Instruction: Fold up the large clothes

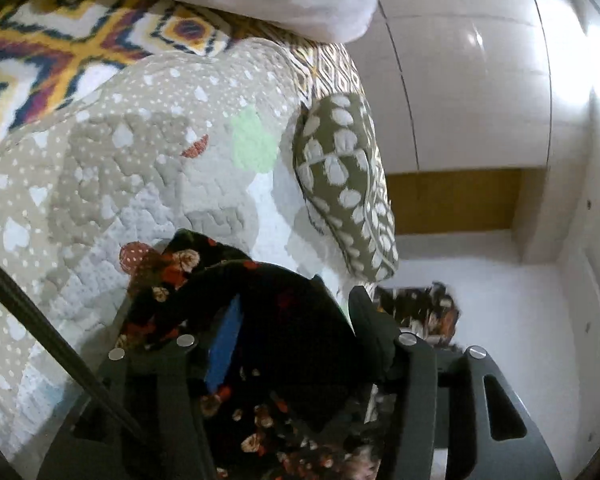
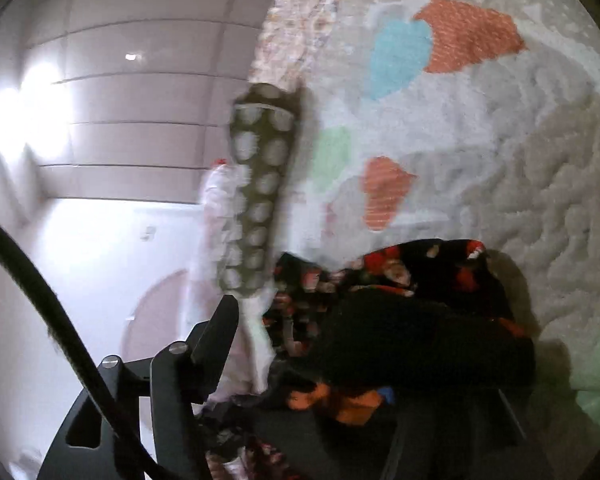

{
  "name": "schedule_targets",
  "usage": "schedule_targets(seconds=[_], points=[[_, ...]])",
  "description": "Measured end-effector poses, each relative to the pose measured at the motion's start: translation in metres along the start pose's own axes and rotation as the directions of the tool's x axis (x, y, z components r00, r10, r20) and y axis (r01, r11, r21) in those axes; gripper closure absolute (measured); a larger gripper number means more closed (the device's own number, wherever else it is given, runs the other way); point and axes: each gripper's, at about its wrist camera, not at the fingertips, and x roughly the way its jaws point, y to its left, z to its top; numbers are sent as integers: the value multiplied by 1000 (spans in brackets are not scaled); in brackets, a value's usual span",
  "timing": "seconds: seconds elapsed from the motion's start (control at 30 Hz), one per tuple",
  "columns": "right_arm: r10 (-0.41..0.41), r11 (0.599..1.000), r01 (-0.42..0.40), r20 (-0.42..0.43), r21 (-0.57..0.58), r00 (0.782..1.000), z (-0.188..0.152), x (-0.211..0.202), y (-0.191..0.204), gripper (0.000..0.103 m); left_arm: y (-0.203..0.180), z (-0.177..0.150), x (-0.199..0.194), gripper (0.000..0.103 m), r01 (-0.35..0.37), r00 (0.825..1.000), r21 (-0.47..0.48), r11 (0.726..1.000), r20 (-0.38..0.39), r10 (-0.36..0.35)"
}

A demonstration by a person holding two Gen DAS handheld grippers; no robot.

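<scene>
The left gripper (image 1: 296, 312) points forward over the edge of a bed, its two dark fingers set apart with a bunch of black floral garment (image 1: 284, 344) filling the space between them. The cloth drapes over the fingers and down toward the camera, so whether the jaws truly pinch it cannot be told. The right gripper (image 2: 312, 320) reaches toward the same bed edge from the other side. Only its left finger (image 2: 216, 336) shows clearly; the other is buried under the garment (image 2: 420, 312), and its grip cannot be judged.

The garment lies heaped on a pale quilt (image 1: 140, 152) stitched with dots and coloured heart patches, close to the edge of the mattress. An olive pillow (image 1: 344, 184) with white blotches stands on its side at that edge. A bright yellow, white and purple patterned cover (image 1: 60, 36) lies further back. Beyond the bed are white glossy wardrobe panels (image 1: 460, 80) and a pale floor (image 1: 500, 300).
</scene>
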Motion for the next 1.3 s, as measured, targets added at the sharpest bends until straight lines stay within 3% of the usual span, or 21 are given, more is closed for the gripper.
schedule_targets(seconds=[0.03, 0.07, 0.13, 0.3, 0.43, 0.47, 0.53, 0.57, 0.63, 0.67, 0.77, 0.8, 0.87, 0.9, 0.97, 1.03, 1.13, 1.2, 1.23, 1.27, 1.3], points=[[-89, 994, 86, -31, -68, 996, -1, 8, 10, 39, -2, 2, -5, 46, -9, 1000, 4, 1000, 27, 9], [-141, 982, 135, -42, -128, 989, -4, 12, 19, 39, -3, 5, -10, 38, -9, 999, 4, 1000, 50, 9], [-218, 947, 197, -59, -255, 974, -10, 15, 45, 37, -5, 9, -21, 32, -15, 996, -2, 1000, 91, 15], [-150, 954, 123, -77, -274, 986, -12, -4, 69, 34, -21, 0, -37, 32, -214, 971, 126, 969, 136, 197], [-133, 948, 102, -86, -300, 987, -17, -19, 79, 29, -27, -28, -50, 32, -290, 954, 246, 925, 150, 259], [-206, 933, 171, -80, -318, 975, -20, -16, 78, 27, -27, -35, -53, 32, -300, 951, 268, 915, 151, 268], [-403, 852, 356, -46, -384, 914, -27, -6, 80, 26, -27, -56, -55, 32, -309, 951, 323, 895, 133, 281], [-452, 818, 387, -61, -425, 890, -33, -2, 83, 26, -28, -69, -57, 32, -308, 951, 348, 885, 119, 285], [-344, 873, 270, -121, -406, 931, -40, -9, 88, 26, -27, -88, -60, 31, -309, 951, 388, 868, 102, 292], [-231, 909, 161, -144, -384, 962, -44, -22, 95, 26, -27, -99, -64, 31, -311, 950, 416, 855, 99, 297], [-97, 919, 36, -136, -392, 986, -52, -51, 112, 26, -28, -128, -73, 31, -326, 943, 487, 810, 107, 316], [-70, 913, 15, -120, -407, 990, -56, -64, 117, 26, -29, -144, -81, 31, -337, 938, 527, 780, 118, 326], [-129, 869, 87, -53, -488, 990, -66, -82, 127, 26, -30, -165, -90, 30, -350, 932, 577, 738, 135, 336], [-192, 833, 156, -13, -531, 981, -71, -85, 129, 26, -29, -182, -97, 30, -362, 926, 615, 700, 155, 343], [-326, 733, 291, 58, -615, 943, -84, -81, 128, 33, -26, -203, -105, 28, -378, 920, 650, 659, 184, 347], [-402, 664, 338, 64, -666, 914, -97, -69, 118, 37, -19, -224, -110, 28, -379, 918, 674, 634, 188, 349], [-450, 586, 352, 68, -730, 891, -117, -41, 107, 37, -1, -242, -113, 28, -351, 926, 664, 660, 143, 348], [-523, 494, 423, 129, -759, 843, -127, -11, 97, 37, 9, -249, -115, 28, -338, 930, 649, 682, 118, 348], [-564, 460, 446, 135, -768, 814, -130, 4, 90, 43, 15, -252, -117, 28, -339, 930, 642, 688, 115, 350], [-590, 443, 456, 132, -772, 797, -132, 9, 84, 61, 19, -255, -120, 28, -341, 929, 639, 690, 117, 350], [-633, 403, 482, 143, -778, 760, -135, 17, 81, 99, 22, -256, -125, 28, -346, 929, 640, 687, 127, 349]])
